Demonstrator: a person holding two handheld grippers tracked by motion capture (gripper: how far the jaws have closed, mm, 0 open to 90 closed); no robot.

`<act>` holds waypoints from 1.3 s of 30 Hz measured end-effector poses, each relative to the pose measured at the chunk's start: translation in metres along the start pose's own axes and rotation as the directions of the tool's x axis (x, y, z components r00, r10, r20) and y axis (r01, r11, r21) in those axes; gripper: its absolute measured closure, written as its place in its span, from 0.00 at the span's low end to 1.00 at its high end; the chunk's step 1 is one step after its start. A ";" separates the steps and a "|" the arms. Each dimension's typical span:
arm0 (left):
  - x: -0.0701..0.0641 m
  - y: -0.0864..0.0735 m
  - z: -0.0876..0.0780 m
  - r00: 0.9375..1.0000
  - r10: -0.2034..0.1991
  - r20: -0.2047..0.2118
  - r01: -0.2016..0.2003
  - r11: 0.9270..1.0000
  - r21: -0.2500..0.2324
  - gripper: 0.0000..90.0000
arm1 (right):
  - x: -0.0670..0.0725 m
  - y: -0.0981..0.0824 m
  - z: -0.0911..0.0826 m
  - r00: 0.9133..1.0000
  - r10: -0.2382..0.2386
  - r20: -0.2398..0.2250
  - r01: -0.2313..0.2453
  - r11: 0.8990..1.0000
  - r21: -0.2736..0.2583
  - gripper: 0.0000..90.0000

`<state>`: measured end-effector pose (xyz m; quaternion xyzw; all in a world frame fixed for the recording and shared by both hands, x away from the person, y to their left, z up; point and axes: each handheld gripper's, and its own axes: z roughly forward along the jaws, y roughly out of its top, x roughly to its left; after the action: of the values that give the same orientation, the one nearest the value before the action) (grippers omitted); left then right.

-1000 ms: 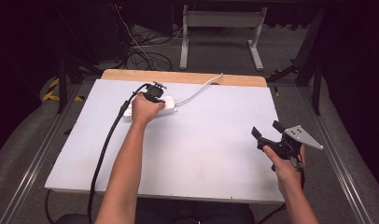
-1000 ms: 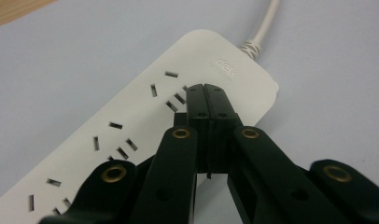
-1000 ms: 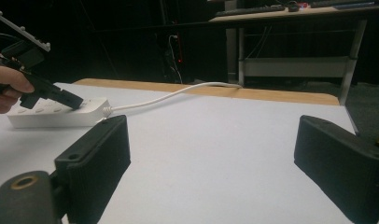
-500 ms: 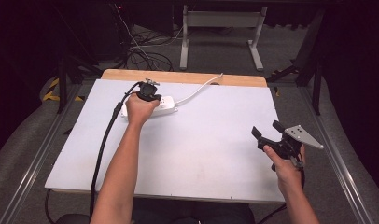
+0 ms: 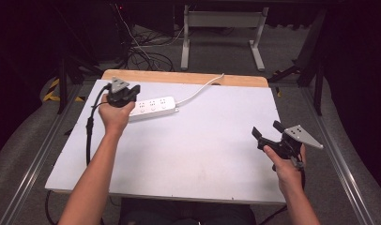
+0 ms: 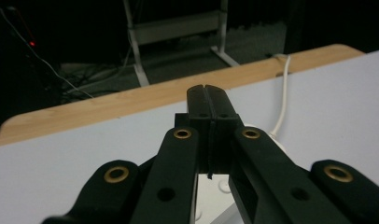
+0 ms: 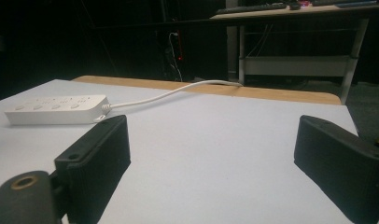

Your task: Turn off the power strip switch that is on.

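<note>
Toward the far left of the table (image 5: 217, 154): one white power strip (image 5: 153, 107), lying flat, long axis running left to right, roughly parallel to the table's far wooden edge (image 5: 188, 78). Its white cord (image 5: 198, 90) leaves the right end and curves away over that edge.

Left gripper (image 5: 122, 91): at the strip's left end, just above it, jaws clenched flat together with nothing between them; in the left gripper view the strip shows pale beneath the jaws. This hand is by far the nearer; the strip stretches off to its right.

Right gripper (image 5: 267, 133): near the table's right front, well apart from the strip, jaws spread wide and empty. From there the strip lies far off to the left, seen side-on.

Markings: a row of sockets on the strip's top face; no brand, label or lettering legible anywhere.
</note>
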<state>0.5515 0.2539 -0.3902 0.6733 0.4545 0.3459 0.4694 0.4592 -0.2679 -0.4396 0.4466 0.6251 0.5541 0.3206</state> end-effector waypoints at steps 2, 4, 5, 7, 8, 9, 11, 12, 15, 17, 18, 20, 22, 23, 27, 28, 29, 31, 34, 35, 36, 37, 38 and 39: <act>0.006 -0.005 -0.021 1.000 -0.004 -0.028 0.003 0.999 -0.045 1.00 | 0.000 0.000 0.000 1.000 -0.002 0.000 0.002 1.000 0.003 0.13; 0.014 -0.011 -0.041 0.999 -0.016 -0.049 0.012 0.996 -0.085 1.00 | 0.000 0.000 0.000 1.000 -0.002 0.000 0.002 1.000 0.005 0.13; 0.017 -0.015 -0.051 0.998 -0.023 -0.064 0.016 0.994 -0.107 1.00 | 0.000 0.000 0.000 1.000 -0.001 0.001 0.001 1.000 0.005 0.13; 0.024 -0.023 -0.069 0.996 -0.029 -0.087 0.017 0.990 -0.140 1.00 | 0.001 0.000 0.000 1.000 -0.004 0.001 0.004 1.000 0.002 0.13; 0.026 -0.028 -0.076 0.994 -0.038 -0.098 0.022 0.988 -0.151 1.00 | 0.001 0.000 0.000 1.000 0.000 0.000 0.000 1.000 0.000 0.13; 0.028 -0.032 -0.083 0.993 -0.042 -0.109 0.024 0.987 -0.162 1.00 | 0.001 0.000 0.000 1.000 0.000 0.000 0.000 1.000 0.000 0.13; 0.032 -0.039 -0.093 0.991 -0.050 -0.128 0.026 0.983 -0.181 1.00 | 0.001 0.000 0.000 1.000 0.001 0.001 -0.001 1.000 0.001 0.13; 0.034 -0.042 -0.098 0.989 -0.054 -0.135 0.028 0.982 -0.189 1.00 | 0.001 0.000 0.000 1.000 -0.002 0.002 0.002 1.000 0.001 0.13; 0.037 -0.046 -0.107 0.987 -0.068 -0.147 0.035 0.977 -0.212 1.00 | 0.001 0.000 0.000 1.000 -0.001 0.006 0.001 1.000 0.002 0.13; 0.037 -0.048 -0.110 0.985 -0.072 -0.155 0.037 0.974 -0.223 1.00 | 0.002 0.000 0.000 1.000 -0.003 0.004 0.003 1.000 0.003 0.13; 0.036 -0.049 -0.111 0.985 -0.079 -0.155 0.042 0.973 -0.229 1.00 | 0.002 0.000 0.001 1.000 -0.005 0.004 0.005 1.000 0.003 0.13; 0.035 -0.052 -0.111 0.984 -0.072 -0.160 0.032 0.971 -0.237 1.00 | 0.002 0.000 0.001 1.000 -0.004 0.004 0.004 1.000 0.003 0.13; 0.033 -0.053 -0.111 0.982 -0.063 -0.178 0.015 0.965 -0.262 0.83 | 0.002 0.000 0.001 1.000 -0.005 0.006 0.005 1.000 0.003 0.13; 0.031 -0.053 -0.109 0.977 -0.072 -0.201 0.014 0.961 -0.277 0.62 | 0.002 0.000 0.001 1.000 -0.004 0.006 0.004 1.000 0.004 0.13; 0.026 -0.054 -0.106 0.969 -0.055 -0.242 -0.016 0.959 -0.283 0.21 | 0.002 0.000 0.001 1.000 -0.005 0.006 0.005 1.000 0.005 0.13; 0.025 -0.055 -0.106 0.969 -0.032 -0.245 -0.037 0.961 -0.274 0.14 | 0.003 0.000 0.001 1.000 -0.004 0.006 0.004 1.000 0.005 0.13; 0.023 -0.056 -0.106 0.968 -0.024 -0.251 -0.045 0.963 -0.266 0.10 | 0.003 0.000 0.001 1.000 -0.004 0.007 0.004 1.000 0.005 0.13; 0.022 -0.058 -0.106 0.966 -0.026 -0.256 -0.042 0.965 -0.257 0.02 | 0.003 0.000 0.001 1.000 -0.006 0.007 0.006 1.000 0.003 0.13; 0.020 -0.059 -0.106 0.968 -0.037 -0.247 -0.028 0.966 -0.255 0.02 | 0.003 0.000 0.001 1.000 -0.007 0.008 0.007 1.000 -0.001 0.13; 0.020 -0.059 -0.106 0.969 -0.037 -0.243 -0.027 0.967 -0.255 0.01 | 0.003 0.000 0.001 1.000 -0.007 0.008 0.007 1.000 -0.001 0.13; 0.020 -0.059 -0.106 0.970 -0.036 -0.241 -0.027 0.967 -0.255 0.01 | 0.003 0.000 0.001 1.000 -0.006 0.008 0.006 1.000 0.000 0.13; 0.019 -0.059 -0.106 0.971 -0.034 -0.238 -0.028 0.967 -0.255 0.01 | 0.003 0.001 0.000 1.000 -0.006 0.007 0.006 1.000 -0.001 0.13; 0.019 -0.059 -0.106 0.971 -0.033 -0.236 -0.029 0.966 -0.256 0.01 | 0.003 0.001 0.000 1.000 -0.006 0.008 0.006 1.000 0.000 0.13; 0.019 -0.059 -0.106 0.972 -0.029 -0.234 -0.032 0.967 -0.253 0.01 | 0.003 0.001 -0.001 1.000 -0.007 0.009 0.007 1.000 -0.001 0.13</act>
<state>0.4460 0.3137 -0.4117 0.5619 0.4584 0.4793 0.4944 0.4578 -0.2656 -0.4383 0.4468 0.6249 0.5511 0.3258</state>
